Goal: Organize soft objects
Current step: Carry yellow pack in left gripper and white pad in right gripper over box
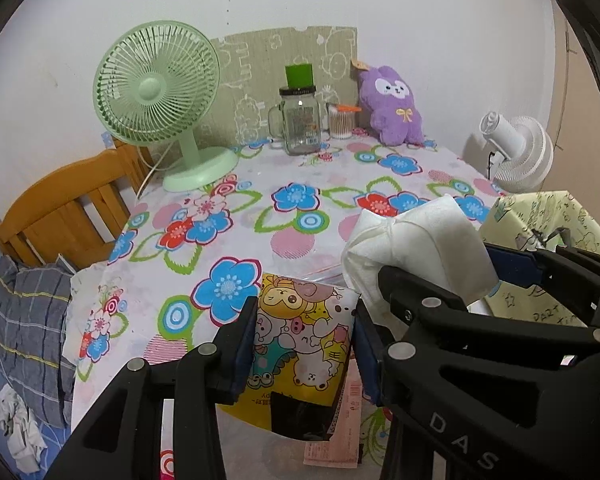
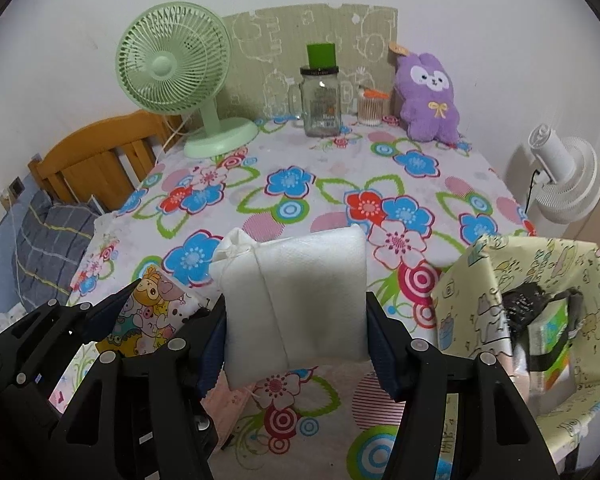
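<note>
My left gripper (image 1: 305, 350) is shut on a yellow cartoon-print pack (image 1: 300, 344) and holds it above the flowered table (image 1: 260, 200). My right gripper (image 2: 296, 332) is shut on a white soft pouch (image 2: 300, 304), lifted over the table; the pouch also shows in the left wrist view (image 1: 416, 248). The cartoon pack shows at the left of the right wrist view (image 2: 152, 312). A purple plush bunny (image 2: 430, 98) sits against the back wall. A pale yellow printed storage box (image 2: 540, 320) stands open at the right with dark items inside.
A green fan (image 2: 176, 68), a glass mug jar (image 2: 320, 100) and a cotton-swab tub (image 2: 370, 110) stand at the back. A white fan (image 2: 564, 176) is beyond the right edge. A wooden chair (image 1: 72, 208) with grey checked cloth is at the left.
</note>
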